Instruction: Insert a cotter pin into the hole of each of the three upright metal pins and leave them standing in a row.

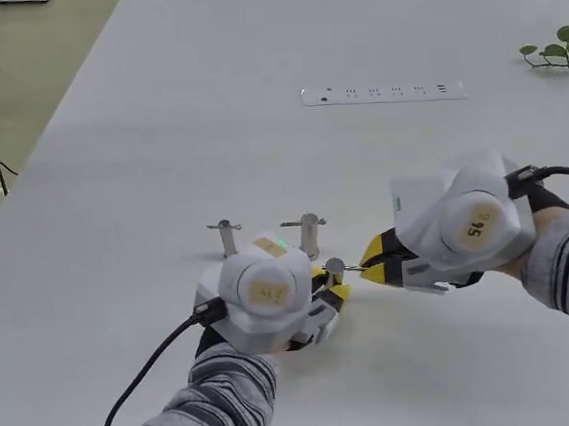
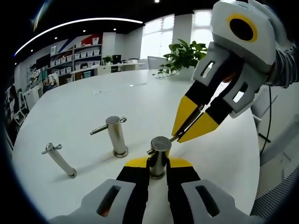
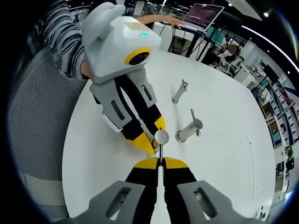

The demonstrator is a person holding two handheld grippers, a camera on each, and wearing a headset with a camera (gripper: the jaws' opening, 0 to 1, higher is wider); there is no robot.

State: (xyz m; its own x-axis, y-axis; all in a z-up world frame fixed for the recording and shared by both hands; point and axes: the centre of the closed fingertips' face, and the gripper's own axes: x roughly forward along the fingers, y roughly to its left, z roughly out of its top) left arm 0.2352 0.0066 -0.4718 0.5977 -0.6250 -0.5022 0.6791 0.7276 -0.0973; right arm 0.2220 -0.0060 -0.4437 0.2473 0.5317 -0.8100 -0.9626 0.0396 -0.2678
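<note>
Because the slim cotter pin (image 3: 160,151) must be threaded through a small cross hole, the left gripper (image 2: 158,164) is clamped on the lower shaft of the third metal pin (image 2: 159,154). It steadies the pin upright on the table (image 2: 224,154), straight ahead of its jaws. The right gripper (image 3: 160,163) meets the pin's head from the side, jaws pinched together on the cotter pin and pointing it along their own line. Beyond the left gripper and to its left stand the two other pins (image 2: 117,136), apart from each other, each with a cotter already across its top. The hole itself cannot be seen. The cotter's looped end is buried between the right jaws. A small stub on the head's far side may be its tip, but it is too small to tell.
</note>
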